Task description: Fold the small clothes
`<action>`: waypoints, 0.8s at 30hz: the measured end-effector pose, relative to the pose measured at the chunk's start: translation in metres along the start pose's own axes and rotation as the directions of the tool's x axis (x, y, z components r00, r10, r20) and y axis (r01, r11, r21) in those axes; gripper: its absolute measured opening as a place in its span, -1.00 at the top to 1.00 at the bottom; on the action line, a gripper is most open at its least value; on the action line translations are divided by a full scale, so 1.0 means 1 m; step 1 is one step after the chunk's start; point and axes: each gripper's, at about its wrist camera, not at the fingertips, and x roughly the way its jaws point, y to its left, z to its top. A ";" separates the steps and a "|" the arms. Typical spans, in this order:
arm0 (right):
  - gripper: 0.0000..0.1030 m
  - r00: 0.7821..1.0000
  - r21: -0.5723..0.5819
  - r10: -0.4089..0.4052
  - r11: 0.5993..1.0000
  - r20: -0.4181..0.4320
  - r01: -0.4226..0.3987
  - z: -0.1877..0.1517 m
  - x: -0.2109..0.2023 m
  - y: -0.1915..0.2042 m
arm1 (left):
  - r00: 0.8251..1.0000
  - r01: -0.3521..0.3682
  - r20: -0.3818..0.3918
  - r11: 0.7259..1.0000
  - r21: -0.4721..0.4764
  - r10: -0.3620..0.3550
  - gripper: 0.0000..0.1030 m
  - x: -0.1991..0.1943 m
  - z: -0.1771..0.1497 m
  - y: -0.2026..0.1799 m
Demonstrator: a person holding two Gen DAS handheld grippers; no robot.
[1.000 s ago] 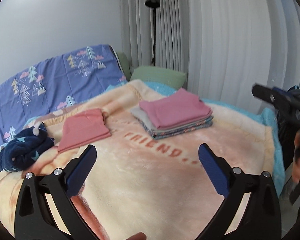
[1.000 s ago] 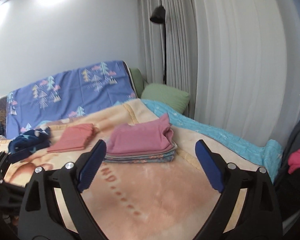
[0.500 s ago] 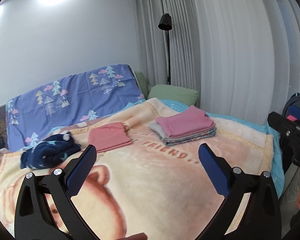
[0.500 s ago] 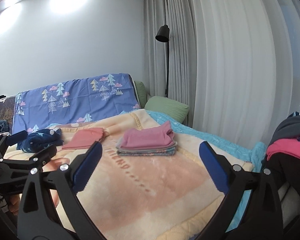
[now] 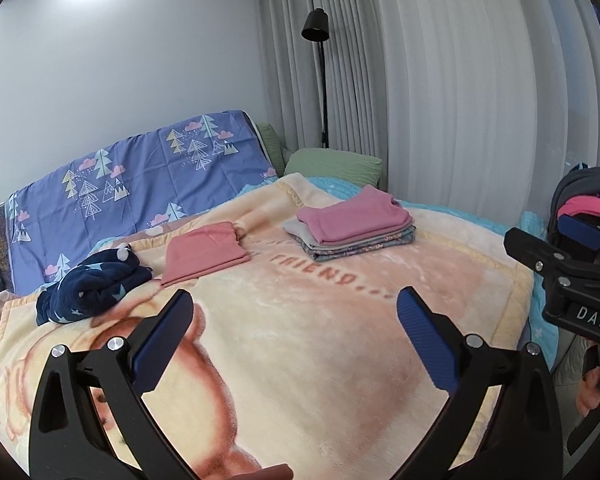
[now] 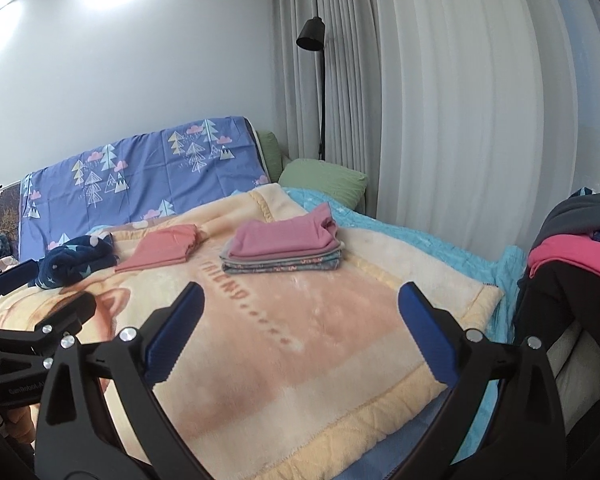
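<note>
A stack of folded clothes with a pink one on top lies on the peach blanket; it also shows in the right wrist view. A single folded salmon garment lies to its left, also in the right wrist view. A crumpled navy star-print garment lies further left, also in the right wrist view. My left gripper is open and empty above the blanket. My right gripper is open and empty, and also shows at the right edge of the left wrist view.
A pile of unfolded clothes, pink and dark, sits at the right beside the bed. A blue tree-print sheet covers the headboard. A green pillow, a black floor lamp and white curtains stand behind.
Both grippers have pulled back and up from the bed, so more of the blanket shows. The clothes on the bed have not moved. Both stay open.
</note>
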 end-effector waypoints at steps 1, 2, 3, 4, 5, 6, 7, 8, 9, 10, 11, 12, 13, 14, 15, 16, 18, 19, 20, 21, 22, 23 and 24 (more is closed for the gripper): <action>-0.92 1.000 -0.003 0.000 1.000 -0.002 0.000 -0.001 0.001 0.001 | 1.000 -0.001 -0.005 1.000 0.003 0.001 -0.97 0.001 -0.002 -0.001; -0.92 1.000 -0.006 0.002 1.000 -0.006 -0.002 -0.001 0.003 0.002 | 1.000 0.000 -0.012 1.000 0.003 0.000 -0.97 0.003 -0.003 -0.002; -0.92 1.000 -0.008 0.003 1.000 -0.009 -0.004 -0.002 0.004 0.002 | 1.000 0.002 -0.017 1.000 0.002 -0.002 -0.97 0.004 -0.004 -0.003; -0.92 1.000 -0.010 0.005 1.000 -0.012 -0.005 -0.002 0.005 0.003 | 1.000 0.002 -0.025 1.000 -0.001 -0.002 -0.97 0.006 -0.006 -0.003; -0.92 1.000 -0.011 0.008 1.000 -0.016 -0.008 -0.003 0.006 0.003 | 1.000 0.002 -0.031 1.000 -0.004 -0.002 -0.97 0.007 -0.007 -0.003; -0.92 1.000 -0.012 0.009 1.000 -0.018 -0.009 -0.004 0.008 0.004 | 0.999 0.002 -0.036 1.000 -0.006 -0.002 -0.97 0.008 -0.008 -0.003; -0.92 1.000 -0.012 0.011 1.000 -0.021 -0.011 -0.005 0.010 0.004 | 0.999 0.002 -0.039 1.000 -0.005 -0.003 -0.97 0.009 -0.008 -0.003; -0.92 1.000 -0.012 0.012 1.000 -0.023 -0.012 -0.005 0.010 0.005 | 0.999 0.002 -0.042 1.000 -0.003 -0.002 -0.97 0.010 -0.009 -0.003; -0.92 1.000 -0.012 0.012 1.000 -0.027 -0.012 -0.006 0.012 0.005 | 0.999 0.001 -0.044 1.000 -0.001 -0.001 -0.97 0.011 -0.009 -0.003; -0.92 0.999 -0.013 0.011 1.000 -0.030 -0.012 -0.007 0.013 0.005 | 0.999 0.000 -0.046 1.000 0.001 0.000 -0.97 0.011 -0.010 -0.003; -0.92 0.999 -0.013 0.011 1.000 -0.033 -0.011 -0.007 0.015 0.005 | 0.999 0.000 -0.048 1.000 0.001 0.000 -0.97 0.012 -0.010 -0.004; -0.92 0.999 -0.013 0.012 1.000 -0.038 -0.012 -0.008 0.017 0.005 | 0.999 0.003 -0.052 1.000 0.001 -0.003 -0.97 0.013 -0.011 -0.005; -0.92 0.999 -0.013 0.012 1.000 -0.042 -0.013 -0.008 0.018 0.005 | 0.998 0.005 -0.056 1.000 0.001 -0.005 -0.97 0.014 -0.011 -0.005; -0.92 0.999 -0.013 0.012 1.000 -0.044 -0.013 -0.009 0.019 0.005 | 0.998 0.008 -0.059 1.000 0.003 -0.008 -0.97 0.015 -0.012 -0.006; -0.92 0.999 -0.014 0.012 1.000 -0.047 -0.013 -0.010 0.020 0.005 | 0.998 0.010 -0.063 1.000 0.007 -0.009 -0.97 0.016 -0.012 -0.007; -0.92 0.999 -0.014 0.012 1.000 -0.050 -0.013 -0.010 0.021 0.005 | 0.998 0.012 -0.067 1.000 0.012 -0.011 -0.97 0.018 -0.013 -0.008; -0.92 0.998 -0.015 0.012 1.000 -0.056 -0.012 -0.012 0.024 0.004 | 0.997 0.013 -0.076 1.000 0.018 -0.012 -0.97 0.021 -0.014 -0.010; -0.92 0.998 -0.015 0.012 1.000 -0.059 -0.013 -0.012 0.025 0.004 | 0.997 0.016 -0.080 1.000 0.018 -0.015 -0.97 0.022 -0.015 -0.010; -0.92 0.998 -0.015 0.012 1.000 -0.061 -0.013 -0.013 0.025 0.004 | 0.996 0.019 -0.084 1.000 0.019 -0.017 -0.97 0.023 -0.016 -0.011; -0.92 0.998 -0.015 0.012 1.000 -0.063 -0.013 -0.013 0.026 0.004 | 0.996 0.021 -0.087 1.000 0.019 -0.020 -0.97 0.024 -0.016 -0.012; -0.92 0.998 -0.016 0.012 1.000 -0.065 -0.013 -0.013 0.026 0.004 | 0.996 0.023 -0.089 1.000 0.019 -0.021 -0.97 0.024 -0.017 -0.012; -0.92 0.998 -0.017 0.012 1.000 -0.065 -0.013 -0.013 0.026 0.004 | 0.996 0.023 -0.090 1.000 0.019 -0.022 -0.97 0.025 -0.017 -0.013; -0.92 0.998 -0.018 0.012 1.000 -0.064 -0.014 -0.014 0.025 0.005 | 0.996 0.025 -0.090 1.000 0.018 -0.023 -0.97 0.025 -0.016 -0.013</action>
